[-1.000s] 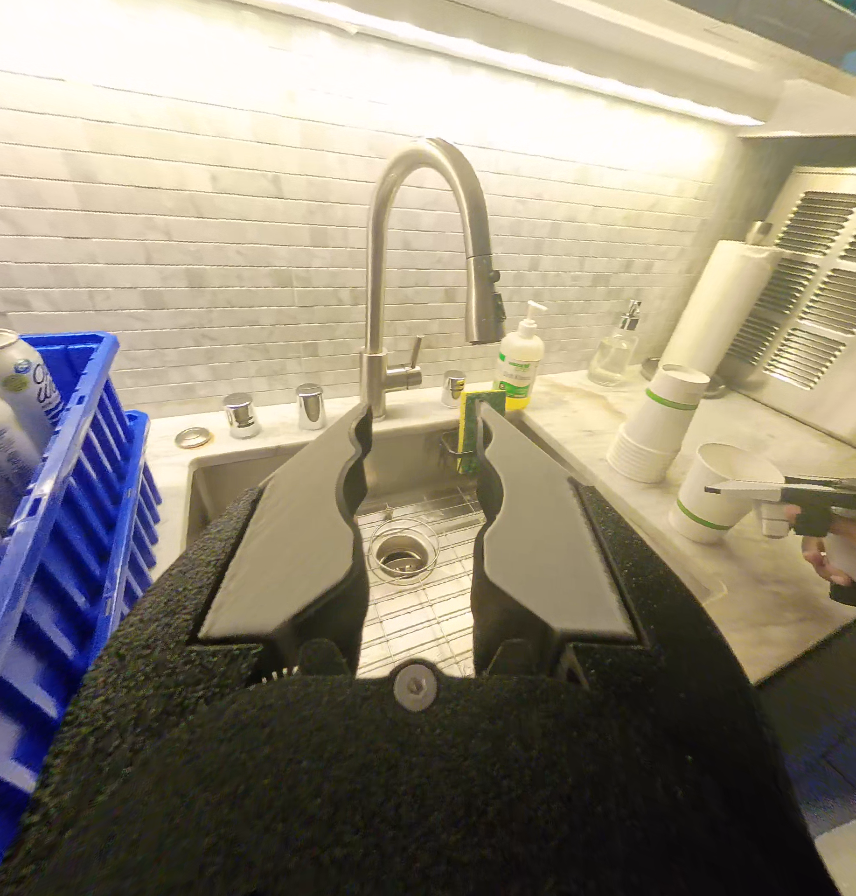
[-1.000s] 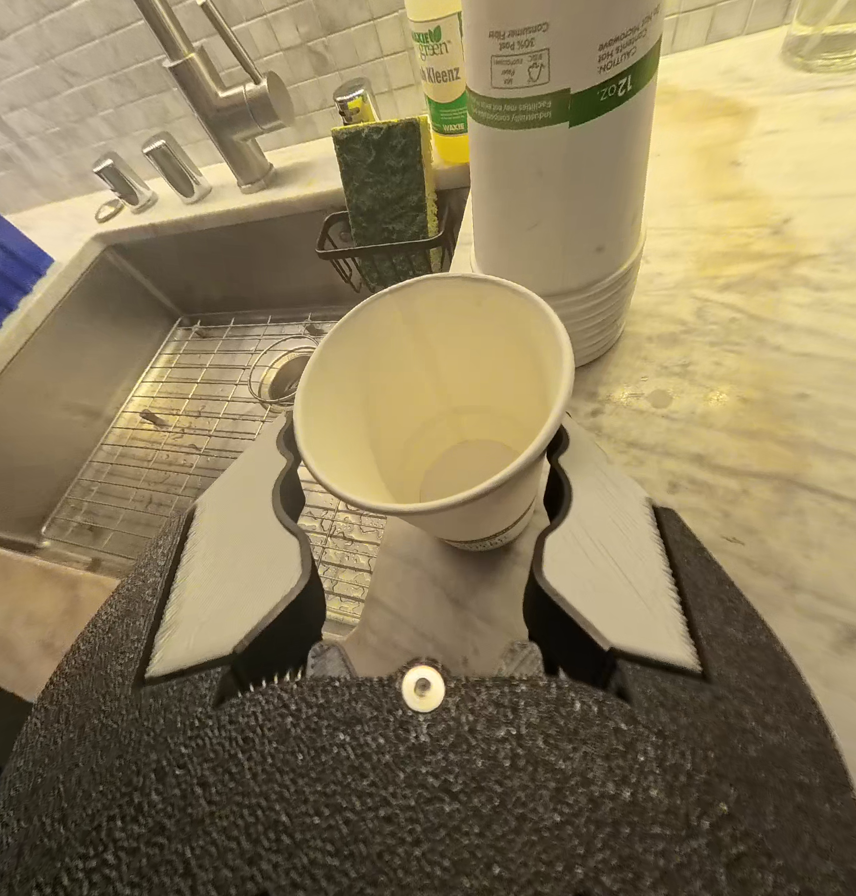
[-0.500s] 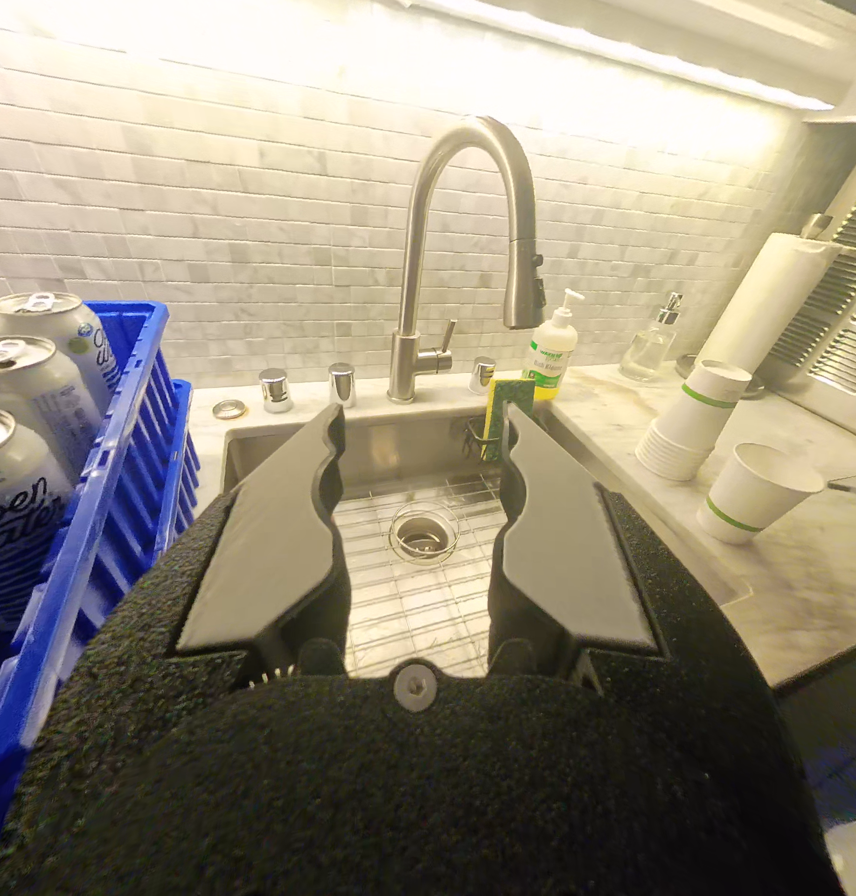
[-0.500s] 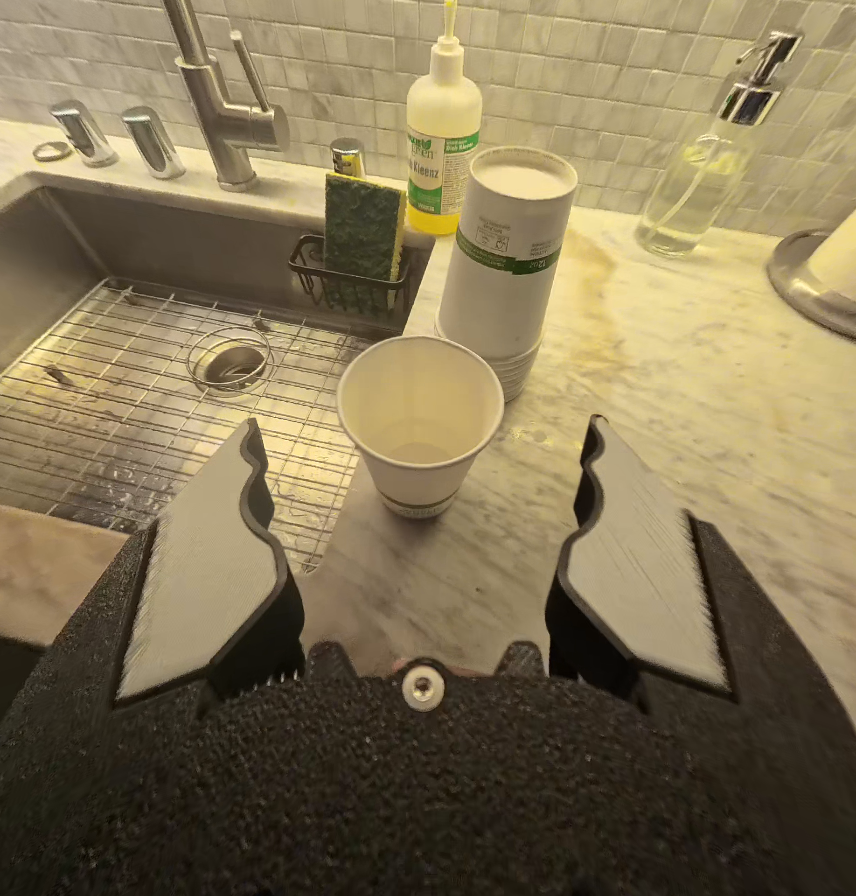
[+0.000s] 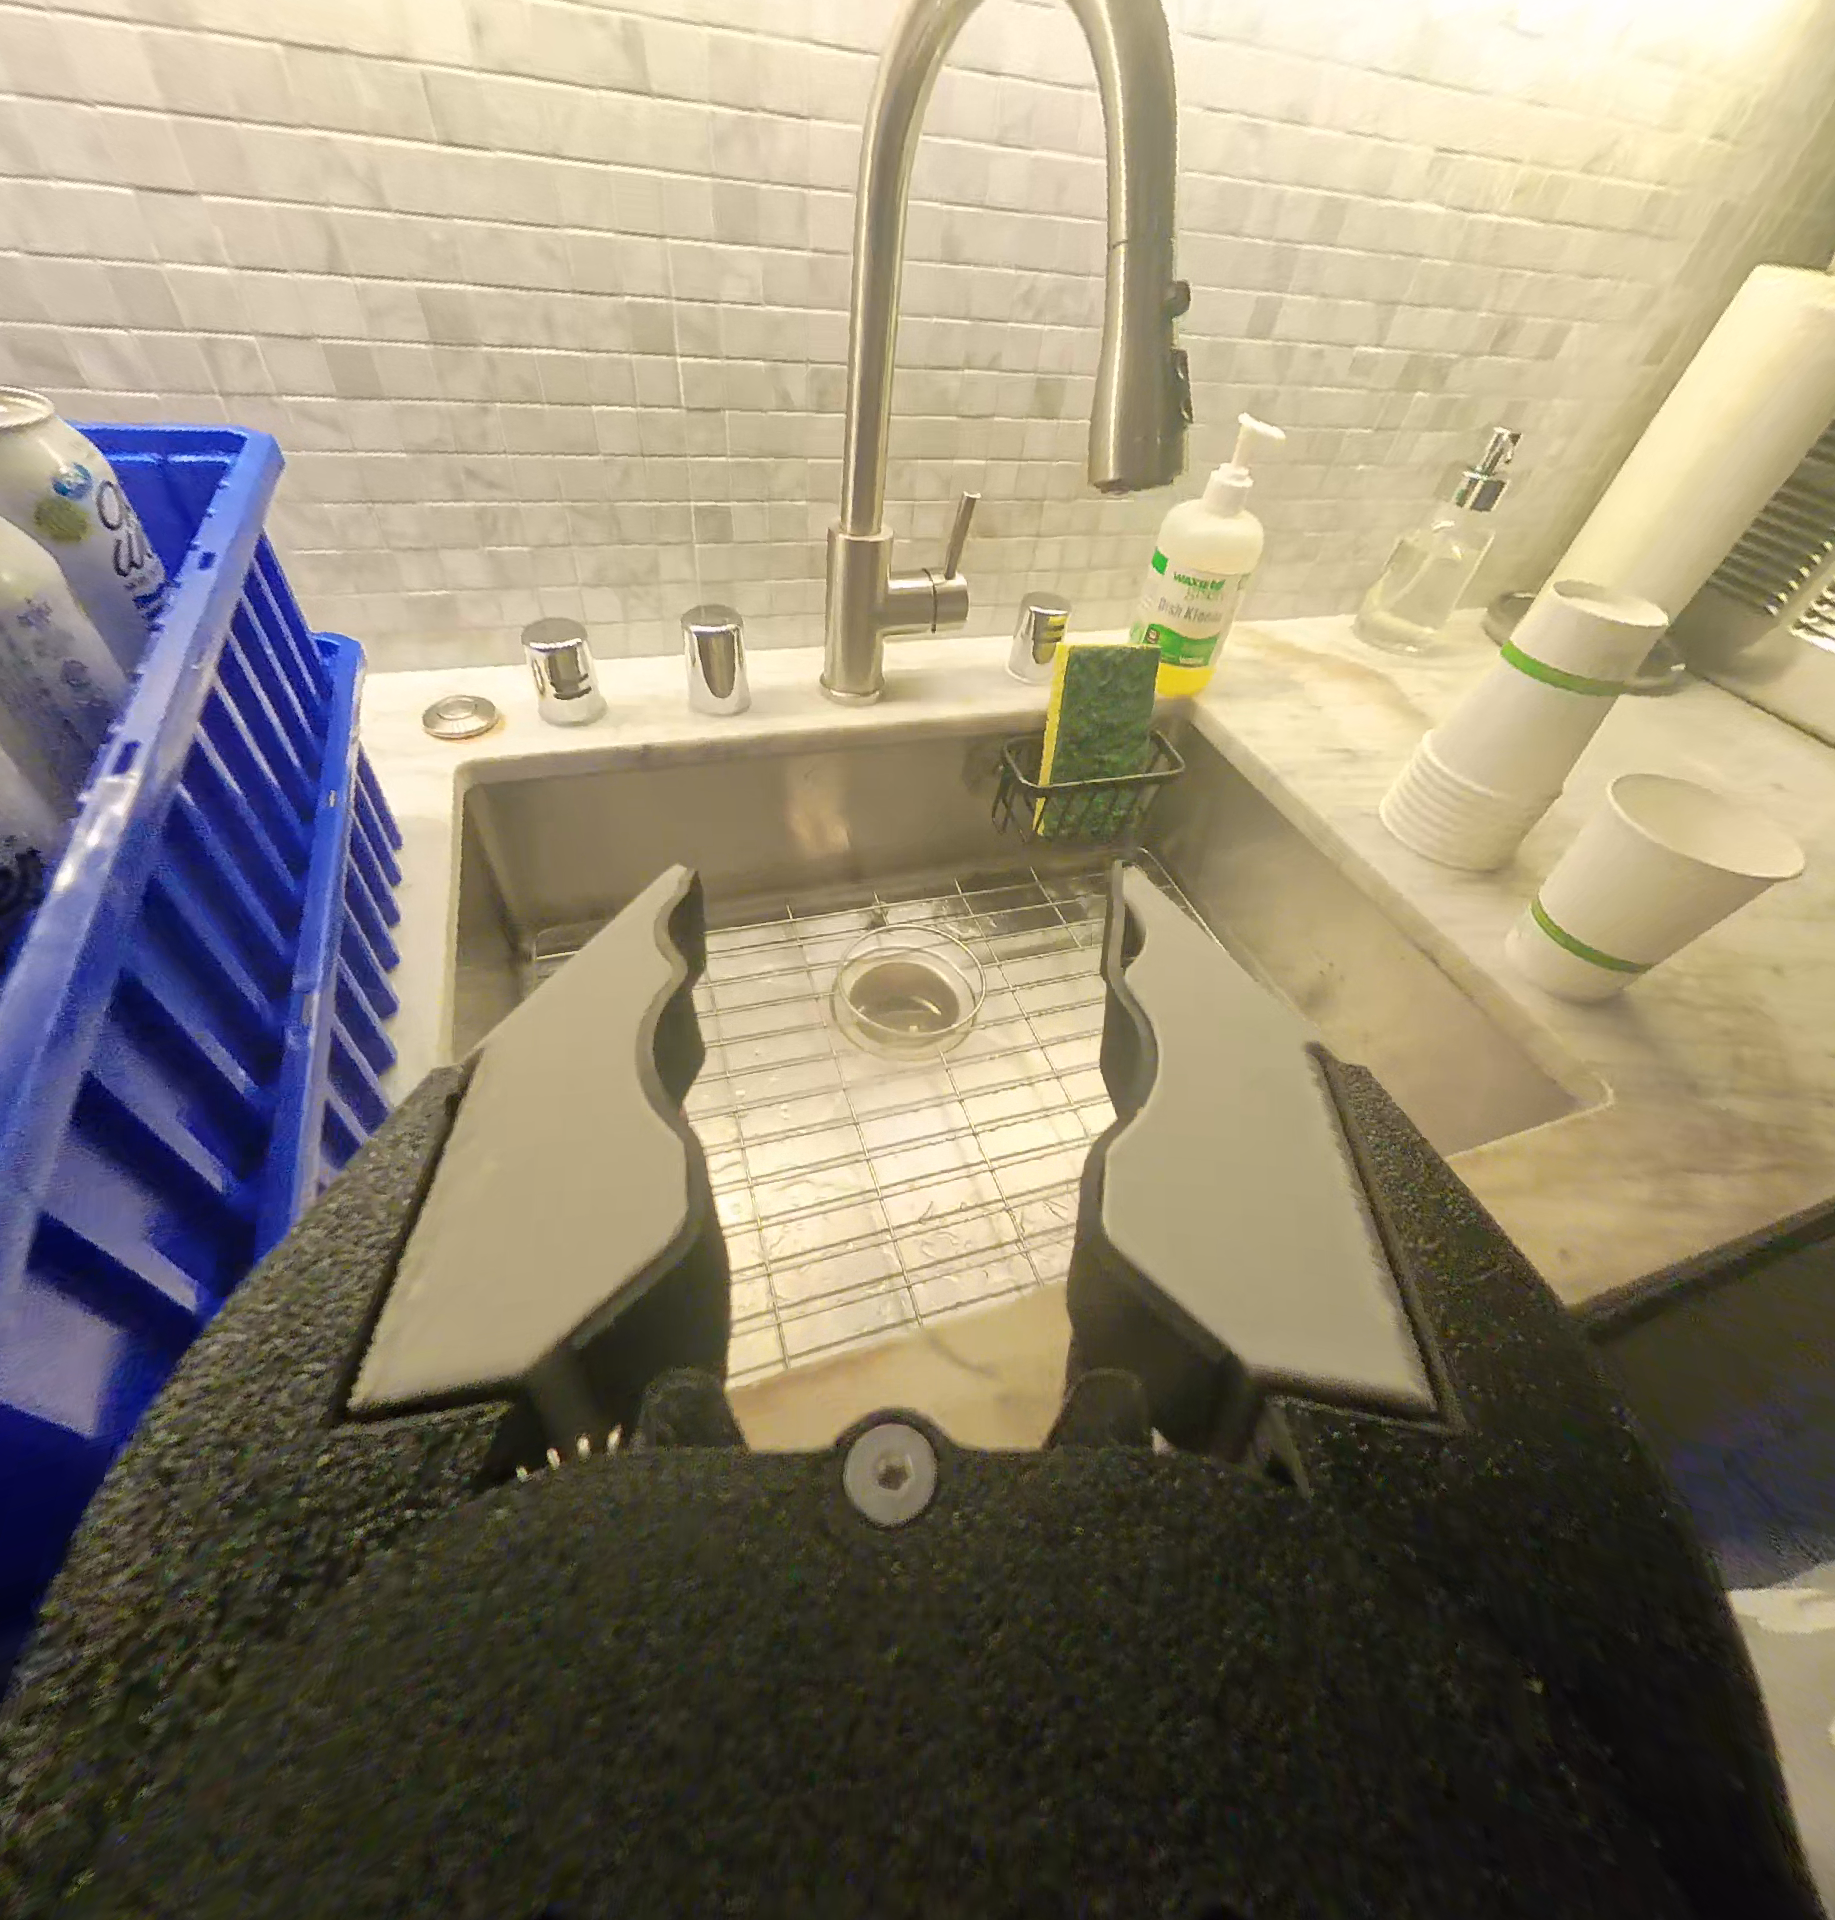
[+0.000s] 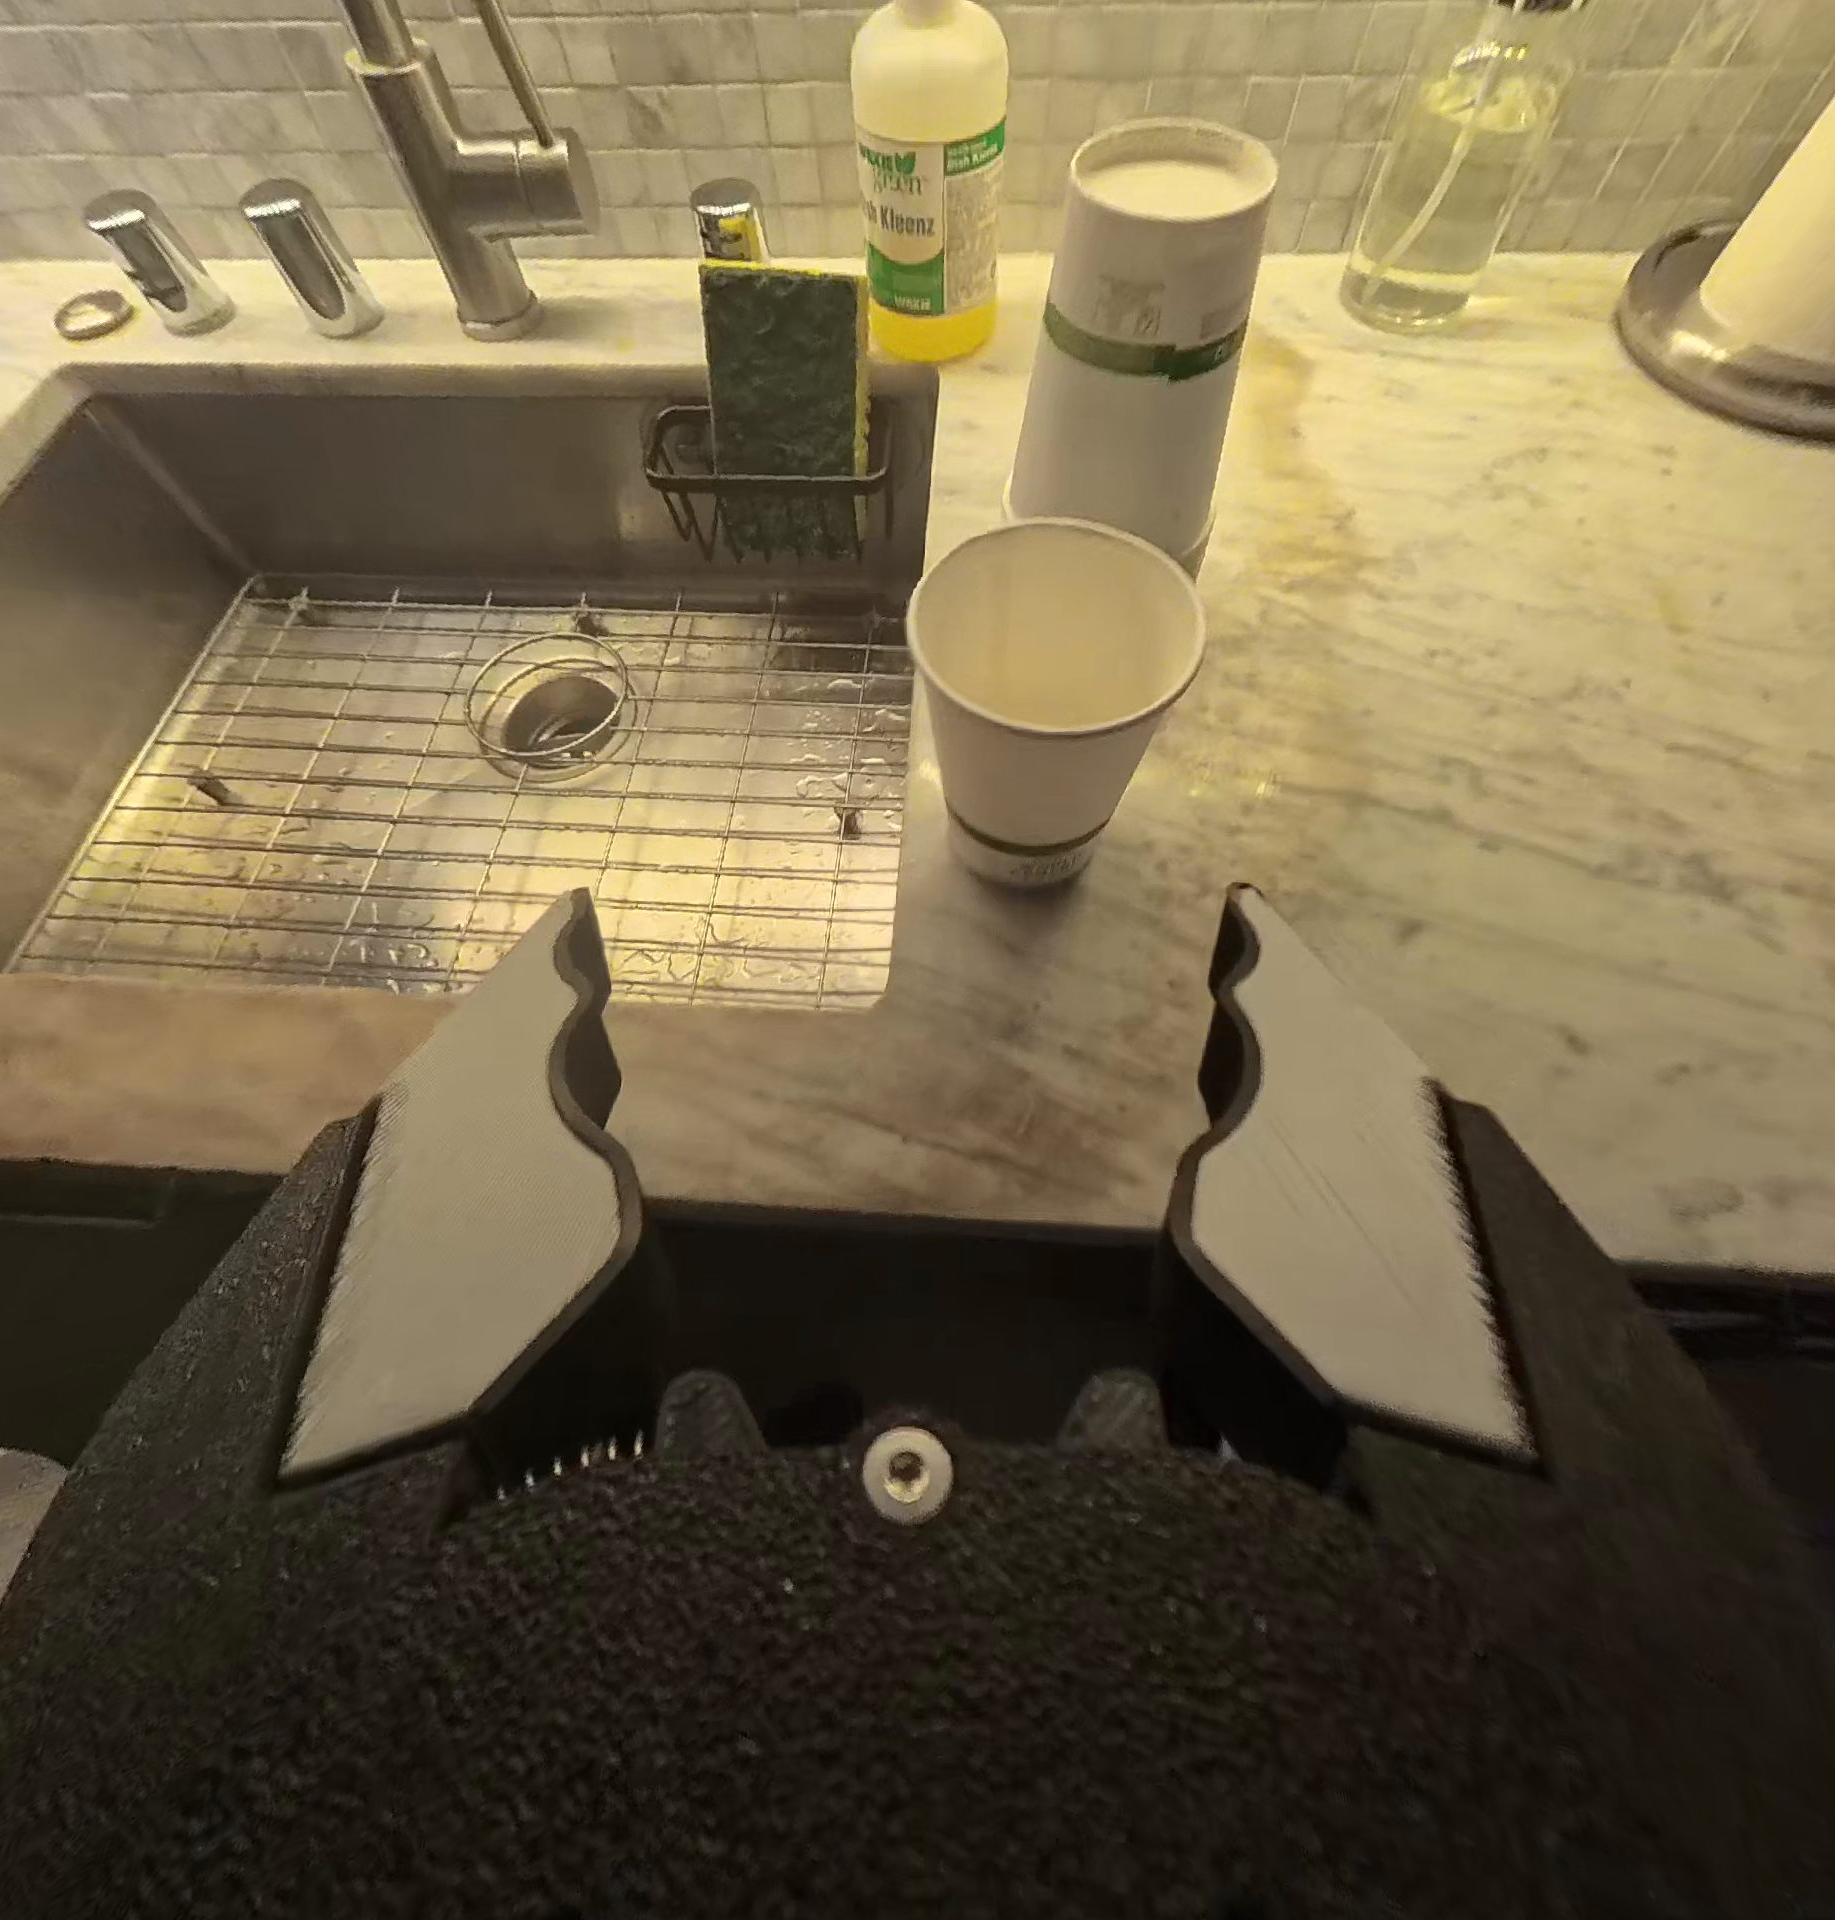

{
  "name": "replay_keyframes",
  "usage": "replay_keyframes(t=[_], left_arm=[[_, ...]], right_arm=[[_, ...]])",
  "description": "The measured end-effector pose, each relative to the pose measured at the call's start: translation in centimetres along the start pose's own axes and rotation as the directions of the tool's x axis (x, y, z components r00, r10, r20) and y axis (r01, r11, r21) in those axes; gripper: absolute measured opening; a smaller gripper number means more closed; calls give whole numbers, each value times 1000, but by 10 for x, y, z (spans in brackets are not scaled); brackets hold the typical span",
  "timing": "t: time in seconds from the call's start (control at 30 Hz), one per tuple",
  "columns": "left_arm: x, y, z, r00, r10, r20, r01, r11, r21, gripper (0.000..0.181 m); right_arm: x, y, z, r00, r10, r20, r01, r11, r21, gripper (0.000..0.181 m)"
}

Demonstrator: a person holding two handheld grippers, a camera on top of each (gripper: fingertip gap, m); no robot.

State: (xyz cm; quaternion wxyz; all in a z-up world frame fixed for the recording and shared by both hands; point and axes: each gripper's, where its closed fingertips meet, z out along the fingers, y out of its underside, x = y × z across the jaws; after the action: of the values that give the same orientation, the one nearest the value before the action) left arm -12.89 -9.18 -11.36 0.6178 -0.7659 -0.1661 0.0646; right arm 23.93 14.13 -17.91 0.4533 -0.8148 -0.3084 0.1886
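The left claw (image 5: 900, 914) hangs with its jaws spread wide and empty above the steel sink (image 5: 622, 831), the drain (image 5: 908, 997) straight ahead between its fingers, a blue crate (image 5: 165, 935) of drink cans (image 5: 19, 582) close on its left and the faucet (image 5: 892, 416) beyond. The right claw (image 6: 908, 914) is also gaping and holds nothing, poised over the marble worktop (image 6: 1515, 727). An upright white paper cup (image 6: 1048, 717) stands just ahead of it, apart from both fingers, with an upside-down cup stack (image 6: 1141, 353) behind and a sponge (image 6: 788, 405) in its caddy ahead to the left.
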Motion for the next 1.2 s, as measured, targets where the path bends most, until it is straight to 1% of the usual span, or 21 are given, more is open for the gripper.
replay_keyframes(t=[0.13, 0.33, 0.5, 0.63, 0.7, 0.83, 0.93, 1.07, 1.2], left_arm=[[7, 7, 0, 1000, -1, -3, 1, 1000, -10, 80], [3, 9, -4, 1000, 2, 27, -2, 1000, -10, 76], [-13, 7, -10, 996, -17, 88, 16, 1000, 10, 63], [-30, 2, -22, 987, -37, 156, 32, 999, 38, 56], [-41, -1, -30, 980, -54, 193, 45, 998, 50, 56], [-67, -5, -49, 963, -71, 259, 60, 997, 52, 61], [-96, -14, -62, 952, -61, 300, 51, 998, 42, 67], [-148, -37, -75, 946, -61, 319, 50, 998, 41, 69], [-210, -61, -76, 948, -4, 317, 16, 999, -35, 71]], right_arm=[[-6, 13, -2, 1000, 19, 8, -19, 1000, -12, 111], [-6, 12, -4, 1000, 12, 8, -12, 1000, -3, 109], [-4, 14, 1, 1000, 11, 19, -10, 1000, -18, 109], [-3, 14, 5, 999, -6, 34, 7, 1000, -26, 108], [-4, 13, 7, 999, -22, 43, 23, 999, -29, 108], [-9, 6, 9, 996, -70, 62, 71, 997, -17, 106], [-20, 1, 14, 991, -99, 93, 100, 995, -6, 105], [-38, -11, 25, 987, -124, 106, 123, 992, 13, 104], [-60, -24, 32, 989, -104, 101, 101, 994, 35, 104]])
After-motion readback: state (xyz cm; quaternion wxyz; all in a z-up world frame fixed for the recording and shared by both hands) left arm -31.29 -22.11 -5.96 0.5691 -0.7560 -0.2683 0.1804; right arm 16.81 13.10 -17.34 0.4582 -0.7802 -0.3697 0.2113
